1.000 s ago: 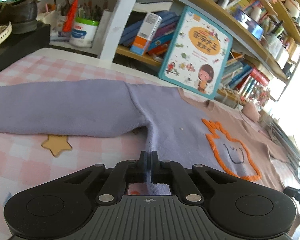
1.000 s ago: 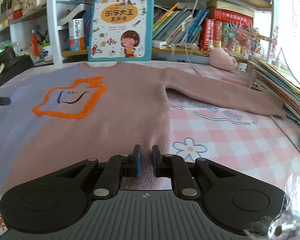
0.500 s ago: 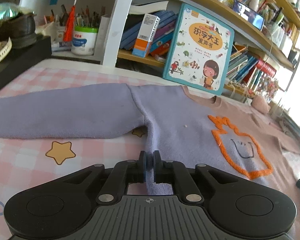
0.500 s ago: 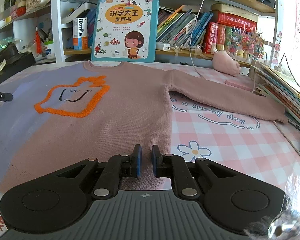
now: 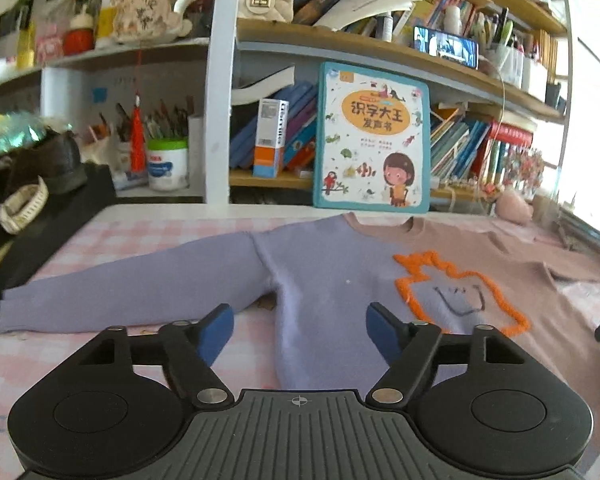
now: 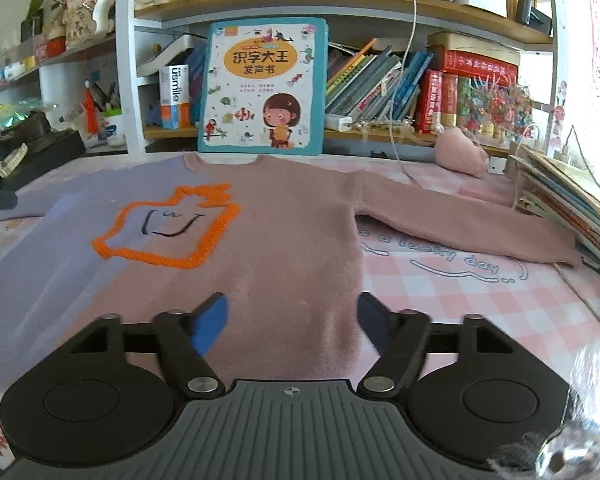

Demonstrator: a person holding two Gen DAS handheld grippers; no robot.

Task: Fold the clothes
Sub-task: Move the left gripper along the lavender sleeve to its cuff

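— Knitted and two-toned, your sweater (image 6: pixel 300 240) lies flat, front up, on the pink checked tablecloth (image 6: pixel 480 296): lilac on your left half, dusty pink on your right, with an orange-outlined face patch (image 6: pixel 168 228) on the chest. What can you read?

— You have the children's book (image 6: pixel 262 86) standing against the shelf, titled 识字大王 发声书. The box (image 6: pixel 175 96) beside it reads "usmile", and the cloth says "a lucky day", though its first letters are hidden, so perhaps more.

— Which way does the sweater point?

— Its collar (image 5: pixel 380 222) faces the shelf and its hem faces you. The sleeves stretch sideways, so the long axis runs left to right across the table.

— And your tongs?

— A second ago your left gripper (image 5: pixel 300 334) pinched the lilac side seam and your right gripper (image 6: pixel 292 320) was nearly closed over the pink hem. Now both are spread wide, holding nothing, raised above the hem.
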